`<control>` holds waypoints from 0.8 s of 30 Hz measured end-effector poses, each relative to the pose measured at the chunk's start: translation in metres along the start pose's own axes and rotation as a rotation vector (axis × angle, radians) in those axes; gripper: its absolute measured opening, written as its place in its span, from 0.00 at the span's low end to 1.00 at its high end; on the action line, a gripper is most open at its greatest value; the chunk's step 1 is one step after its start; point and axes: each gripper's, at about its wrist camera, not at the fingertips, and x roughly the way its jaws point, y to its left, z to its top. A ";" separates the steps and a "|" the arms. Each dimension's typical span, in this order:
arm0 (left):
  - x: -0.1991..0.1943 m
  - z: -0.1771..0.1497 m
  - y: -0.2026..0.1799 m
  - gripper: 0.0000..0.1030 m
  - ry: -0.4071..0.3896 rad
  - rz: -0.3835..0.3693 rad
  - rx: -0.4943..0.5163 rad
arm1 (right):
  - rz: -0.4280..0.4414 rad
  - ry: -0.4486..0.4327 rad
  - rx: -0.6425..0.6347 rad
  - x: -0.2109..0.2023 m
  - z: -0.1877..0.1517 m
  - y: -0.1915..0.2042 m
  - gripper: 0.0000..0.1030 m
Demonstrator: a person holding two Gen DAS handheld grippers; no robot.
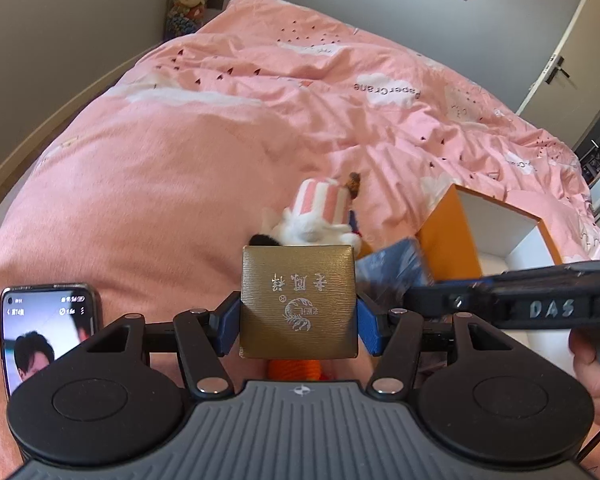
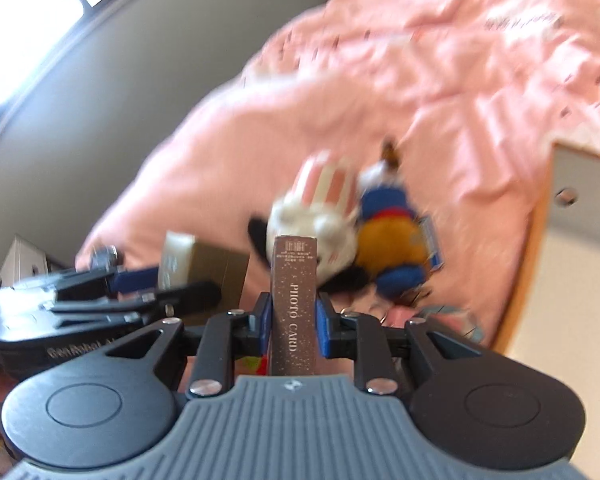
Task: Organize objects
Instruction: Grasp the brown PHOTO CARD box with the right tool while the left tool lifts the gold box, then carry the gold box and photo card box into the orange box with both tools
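Left gripper [image 1: 298, 316] pinches gold box [image 1: 298, 300]; right gripper [image 2: 293, 330] pinches card box [image 2: 294, 308] upright. Orange bin [image 1: 448, 236], open, sits at bed's right edge, nearer right gripper.

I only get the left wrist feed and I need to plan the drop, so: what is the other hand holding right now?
Observer: The right tongs are shut on a slim brown box printed "PHOTO CARD", held on edge.
Operator: My gold box hides the toys. What lies beside the striped one?
Observer: A blue and yellow plush toy lies right against the striped plush toy, on its right.
Operator: Anything under that blue toy?
Observer: A blue-edged flat item pokes out at its right; too blurred to name.
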 end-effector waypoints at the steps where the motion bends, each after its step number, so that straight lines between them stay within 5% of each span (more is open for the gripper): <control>1: -0.002 0.001 -0.004 0.65 -0.006 -0.007 0.008 | -0.011 -0.028 0.006 -0.009 0.001 -0.002 0.23; 8: -0.010 0.007 -0.065 0.65 -0.054 -0.120 0.161 | -0.081 -0.208 0.071 -0.074 -0.012 -0.038 0.23; 15: 0.007 -0.008 -0.156 0.65 -0.063 -0.262 0.482 | -0.230 -0.268 0.162 -0.120 -0.044 -0.087 0.23; 24: 0.071 -0.049 -0.234 0.65 0.103 -0.287 0.878 | -0.406 -0.229 0.257 -0.124 -0.087 -0.138 0.23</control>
